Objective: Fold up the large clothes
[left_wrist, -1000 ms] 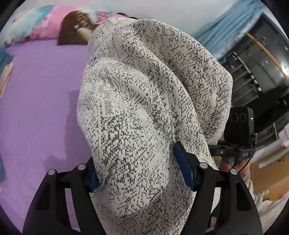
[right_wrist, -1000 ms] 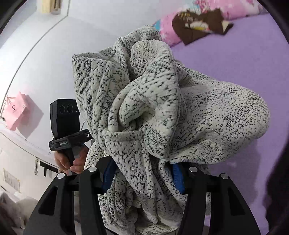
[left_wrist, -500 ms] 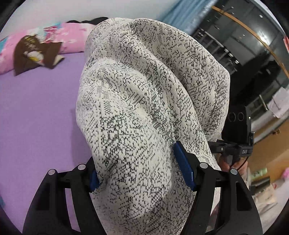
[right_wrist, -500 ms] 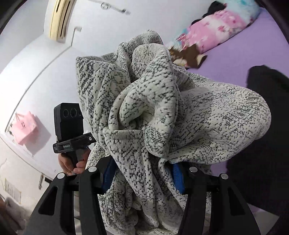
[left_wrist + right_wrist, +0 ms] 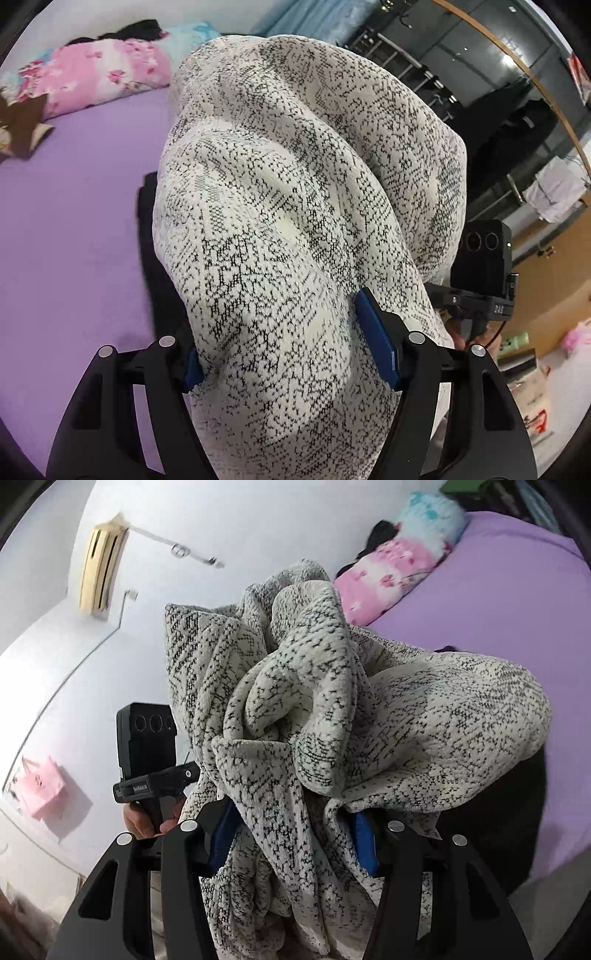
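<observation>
Beyond the sweater (image 5: 332, 709), only right view shows air conditioner (image 5: 101, 568).

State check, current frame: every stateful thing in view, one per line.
Left hand-held gripper: shut on knit garment, pads pressing into a thick bunch.
Right hand-held gripper: shut on knit garment.
Black-and-white knit garment: bunched, unfolded, held up between both grippers above the bed.
Purple bed sheet: spread flat.
Black cloth: lying on the sheet under the garment.
Pink floral pillow: lying at the bed's far end.
</observation>
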The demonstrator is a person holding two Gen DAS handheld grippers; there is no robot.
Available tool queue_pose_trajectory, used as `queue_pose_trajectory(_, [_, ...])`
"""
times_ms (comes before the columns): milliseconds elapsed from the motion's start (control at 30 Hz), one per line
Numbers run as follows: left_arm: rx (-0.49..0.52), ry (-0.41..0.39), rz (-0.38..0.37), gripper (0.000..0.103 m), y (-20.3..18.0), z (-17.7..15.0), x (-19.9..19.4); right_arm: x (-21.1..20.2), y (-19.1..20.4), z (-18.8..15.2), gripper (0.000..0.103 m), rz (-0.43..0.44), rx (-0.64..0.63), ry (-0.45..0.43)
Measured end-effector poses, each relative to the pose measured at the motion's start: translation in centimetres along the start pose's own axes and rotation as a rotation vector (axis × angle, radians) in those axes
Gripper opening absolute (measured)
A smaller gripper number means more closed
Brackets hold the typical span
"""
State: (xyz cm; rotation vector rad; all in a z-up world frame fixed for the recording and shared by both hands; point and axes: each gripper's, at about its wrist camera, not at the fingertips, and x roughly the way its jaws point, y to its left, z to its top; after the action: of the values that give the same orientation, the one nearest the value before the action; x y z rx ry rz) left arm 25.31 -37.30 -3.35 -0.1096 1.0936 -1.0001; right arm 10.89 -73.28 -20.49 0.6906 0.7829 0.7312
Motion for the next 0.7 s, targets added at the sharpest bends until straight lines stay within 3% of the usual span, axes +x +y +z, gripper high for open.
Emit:
queue_pose_trajectory(167, [-0.030,0.053,-0.048,0.067,0.8,0.5,4.4,-2.0,-3.6,3.6,0.054,-0.021,0.056,-0.028])
queue_pose_trajectory(433, [-0.125,0.102,-0.067,0.067,5.2,2.5,10.5,0.8,-9.8,7.8,0.054,-0.041,0.129,0.013])
queue_pose_trajectory(567, [-0.161,0.142,-0.034,0.067,8.6,3.0,13.7,3.4,-14.2,8.3,0.055,-0.032,0.205,0.036])
queue_pose_trajectory(700, [-0.172,0.175,0.001,0.068,10.8,3.4,15.3,4.6,-20.0,7.7,0.057,0.007,0.320,0.005])
